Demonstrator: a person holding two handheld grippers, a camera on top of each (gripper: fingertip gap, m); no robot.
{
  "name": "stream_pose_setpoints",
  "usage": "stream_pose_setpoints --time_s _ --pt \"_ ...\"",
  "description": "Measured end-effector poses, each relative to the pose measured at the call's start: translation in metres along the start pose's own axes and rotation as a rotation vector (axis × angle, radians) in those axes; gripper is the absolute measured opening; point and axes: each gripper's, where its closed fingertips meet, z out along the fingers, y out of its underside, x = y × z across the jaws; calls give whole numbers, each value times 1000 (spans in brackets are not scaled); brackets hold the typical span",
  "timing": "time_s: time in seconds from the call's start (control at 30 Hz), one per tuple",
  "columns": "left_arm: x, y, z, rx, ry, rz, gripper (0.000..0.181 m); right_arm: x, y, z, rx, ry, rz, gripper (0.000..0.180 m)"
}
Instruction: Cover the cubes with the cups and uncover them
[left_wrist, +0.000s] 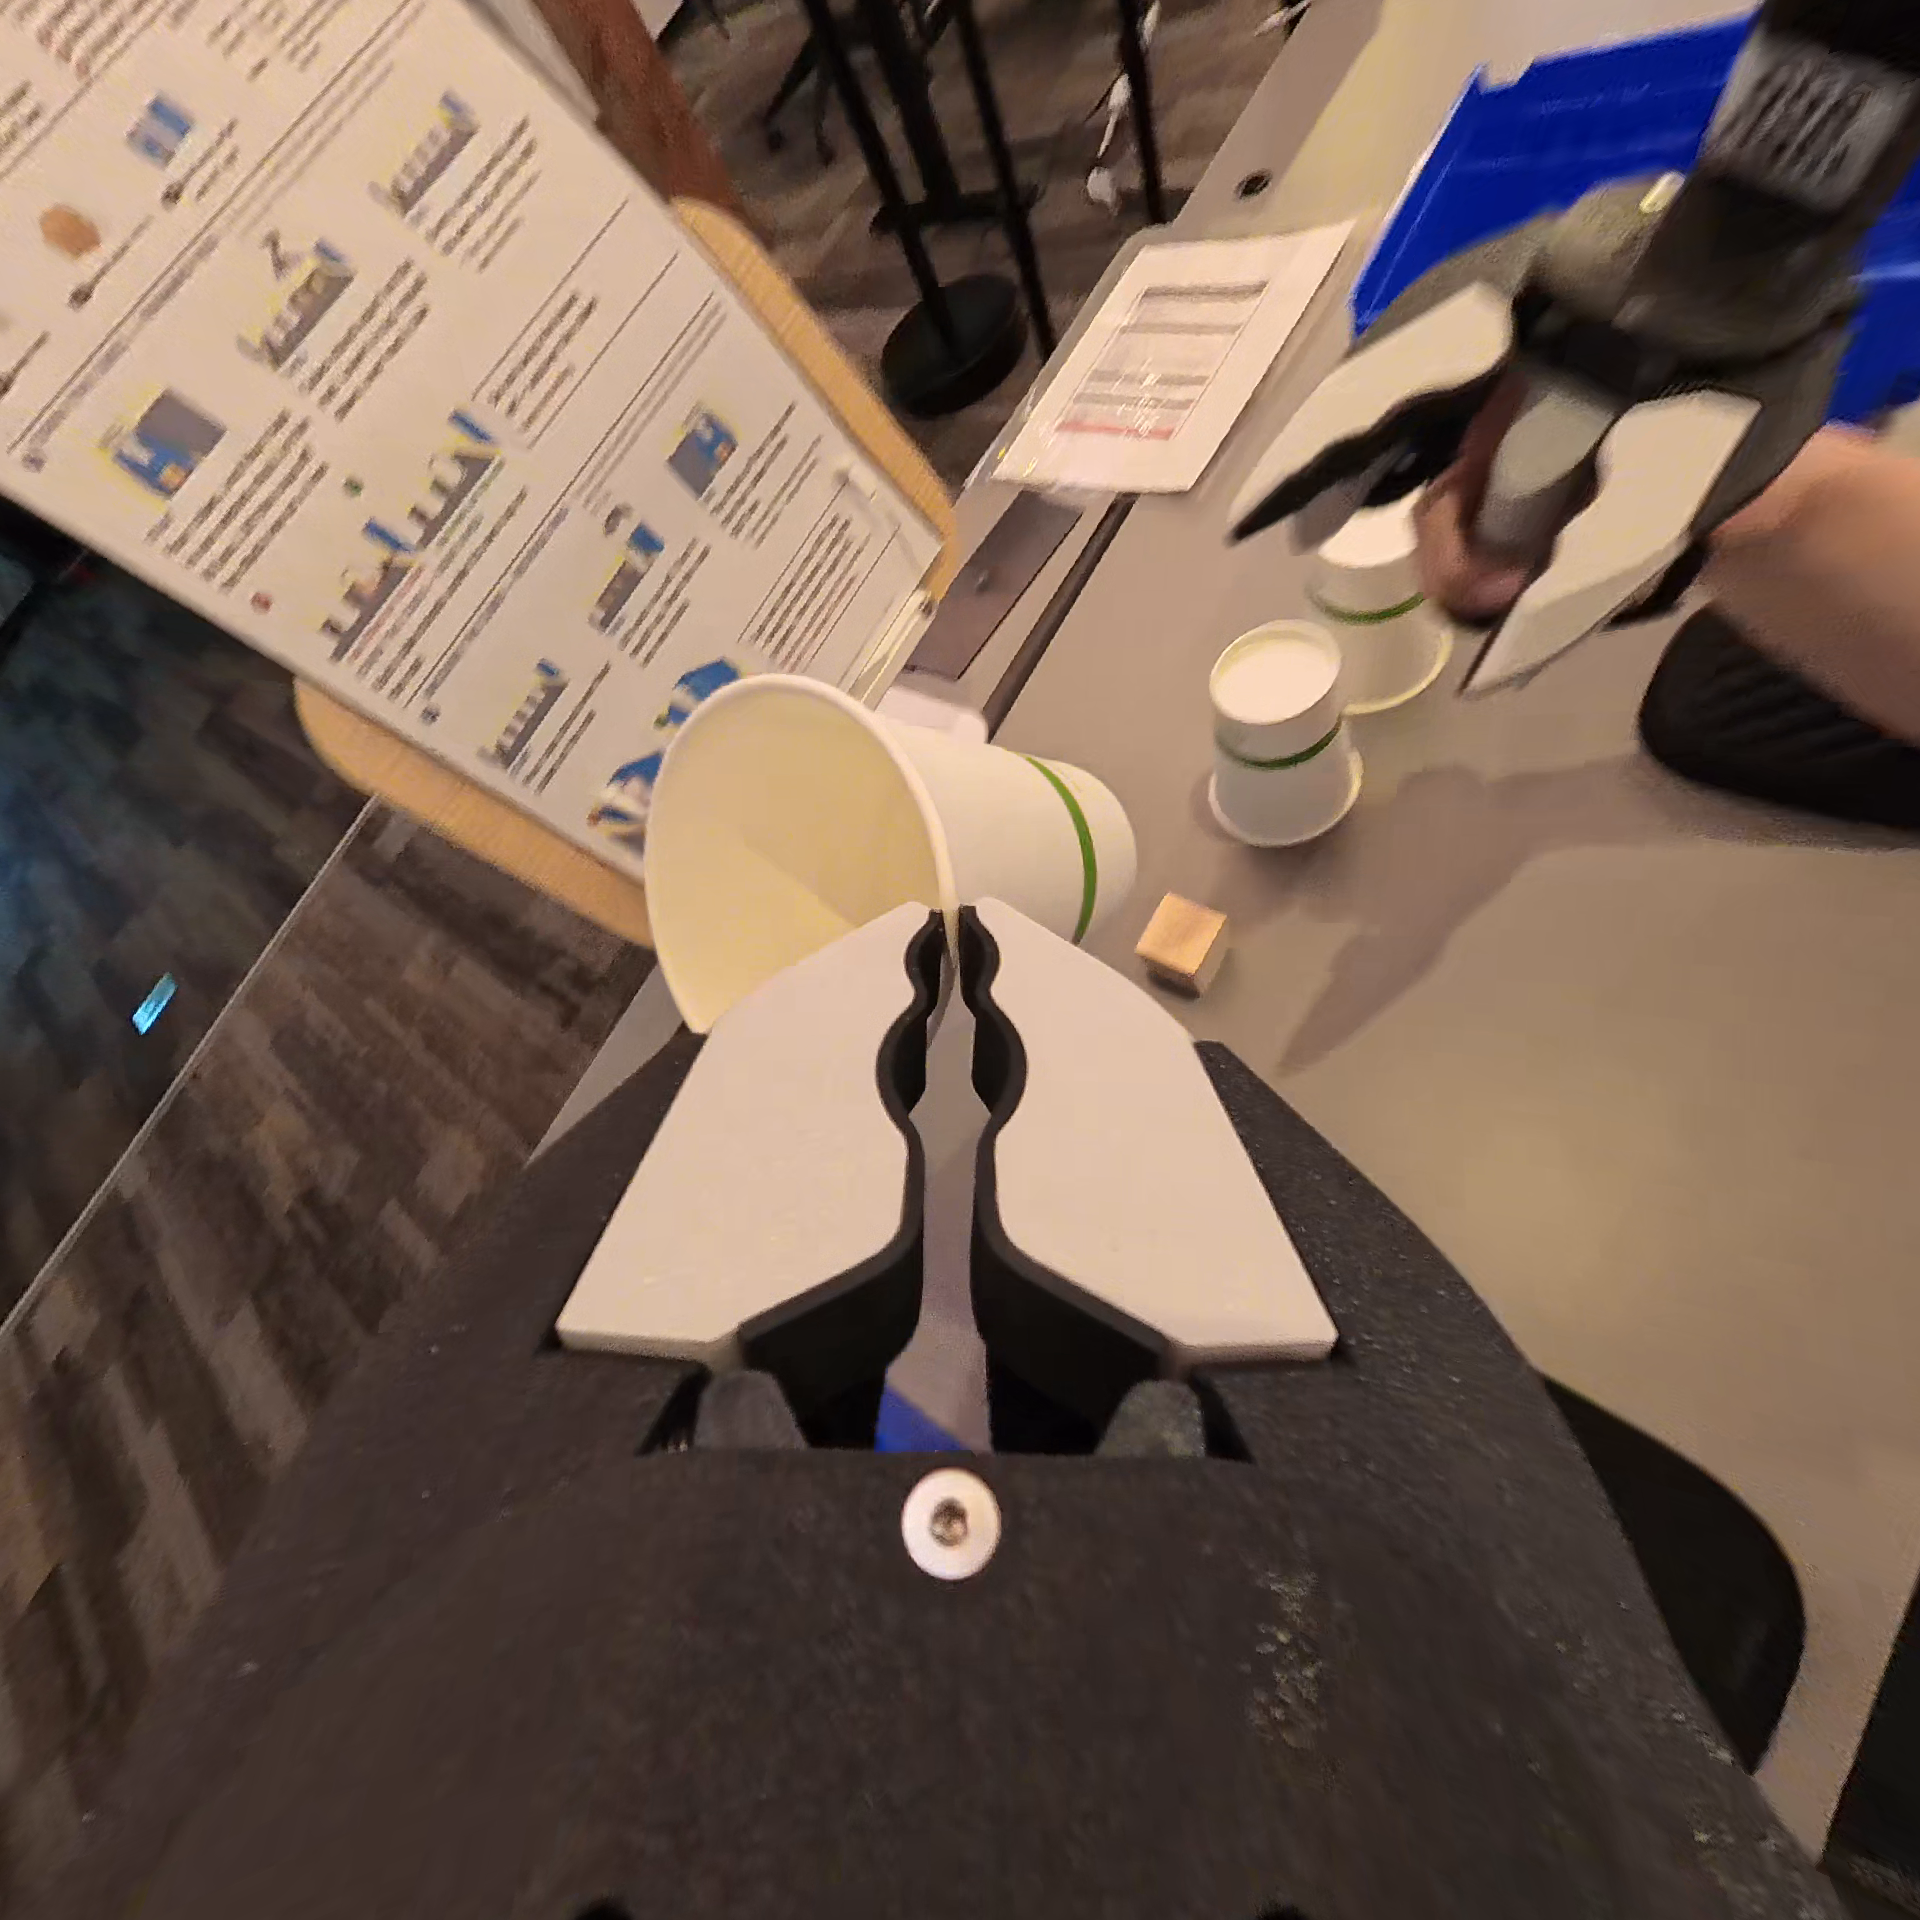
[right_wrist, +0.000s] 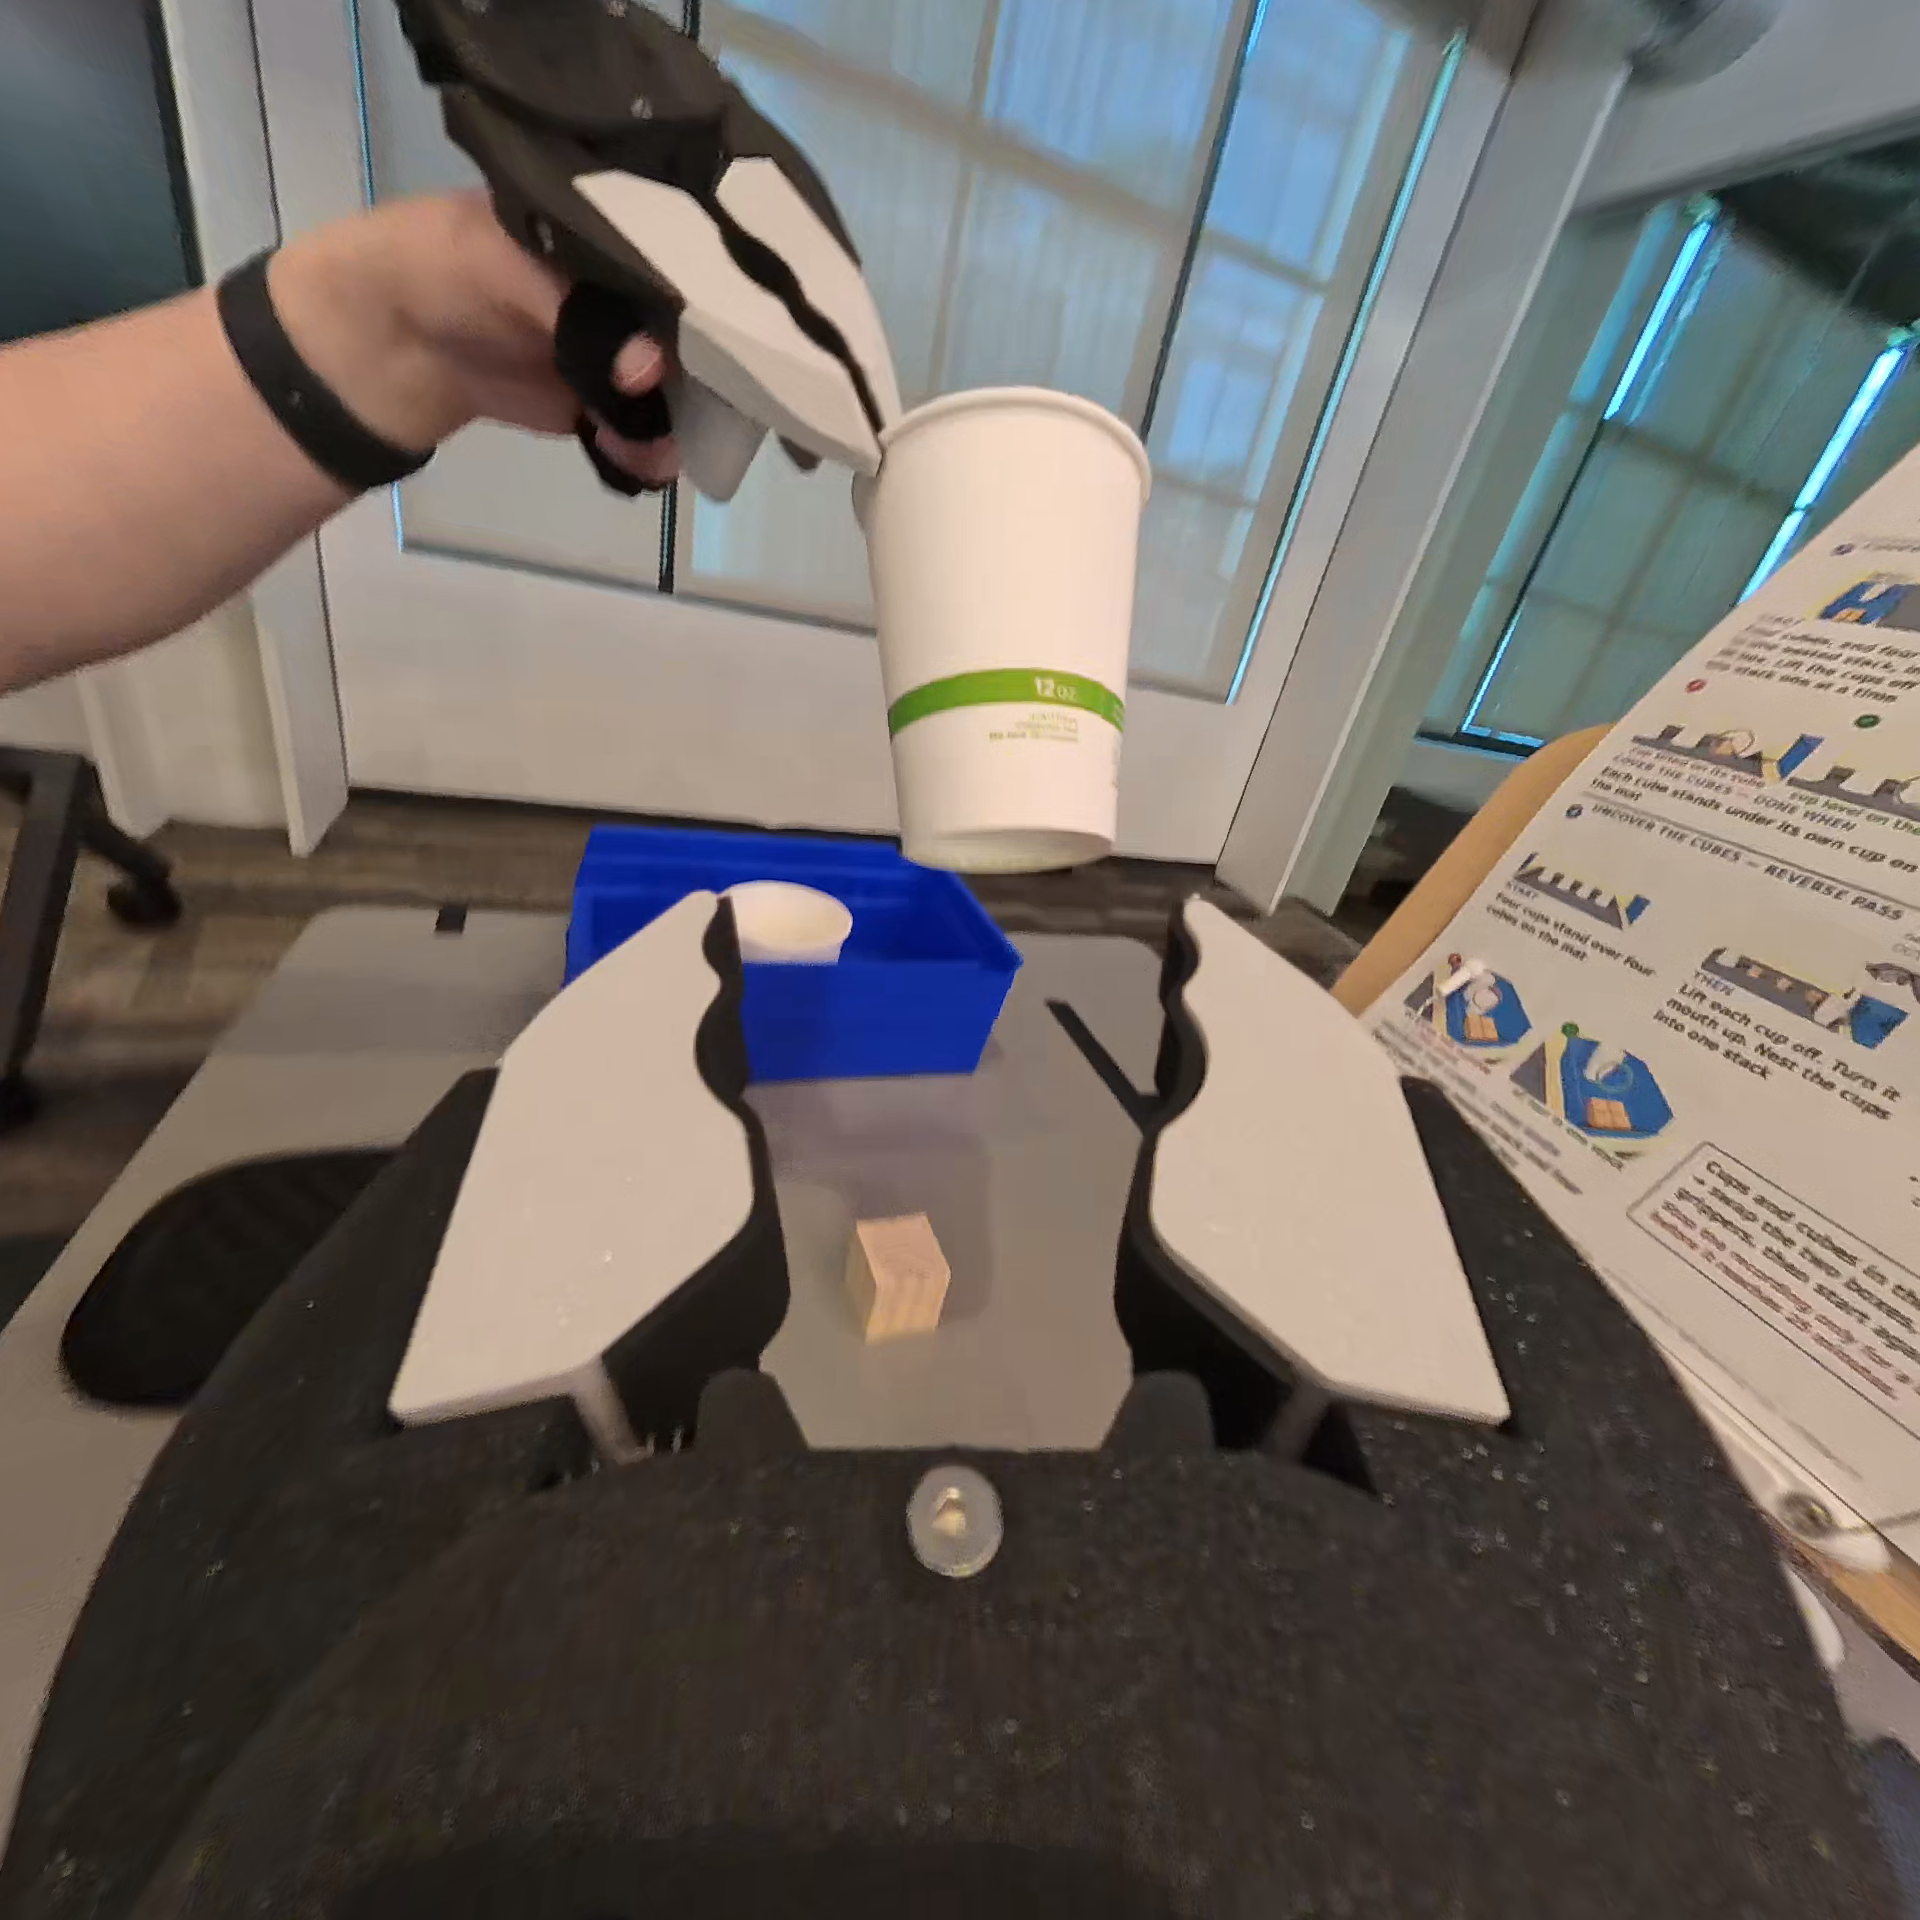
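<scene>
Left gripper (left_wrist: 954, 914) on cup (left_wrist: 883, 821) rim

My left camera looks along my left tool (left_wrist: 956, 920), tilted over the tabletop (left_wrist: 1507, 1039). My right camera faces the windows, close above it. Both share the wooden cube (left_wrist: 1182, 943) (right_wrist: 899, 1286).

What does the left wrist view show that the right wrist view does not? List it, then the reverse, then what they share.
Only the left wrist view: two upside-down cups on the grey table, one behind the other, and a sheet of paper lying flat farther back.

Only the right wrist view: a white cup standing in the blue bin, and windows behind.

Both: the held cup, pinched at its rim by the left hand-held gripper; the open right hand-held gripper; an uncovered wooden cube; the instruction board.
</scene>
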Motion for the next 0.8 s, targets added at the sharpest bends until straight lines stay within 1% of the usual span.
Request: stream_pose_setpoints --time_s 0.13,0.2,0.3,0.5,0.63,0.73,0.8 --pt "27 -33 7 103 81 10 2 1 -5 8 99 70 6 86" --pt "39 -46 8 146 118 19 2 8 -10 5 153 125 17 88" --pt "55 -57 10 172 154 45 2 13 -16 -1 219 143 55 89" --pt "72 -67 13 203 188 74 2 1 -21 0 291 37 110 89" --pt "78 -69 12 211 204 83 2 -2 -22 -2 328 -10 139 75" --pt "82 -67 11 207 232 69 2 -4 -23 -4 325 -53 148 75" --pt "80 -62 13 187 222 74 3 -3 -23 -6 321 -55 142 75"
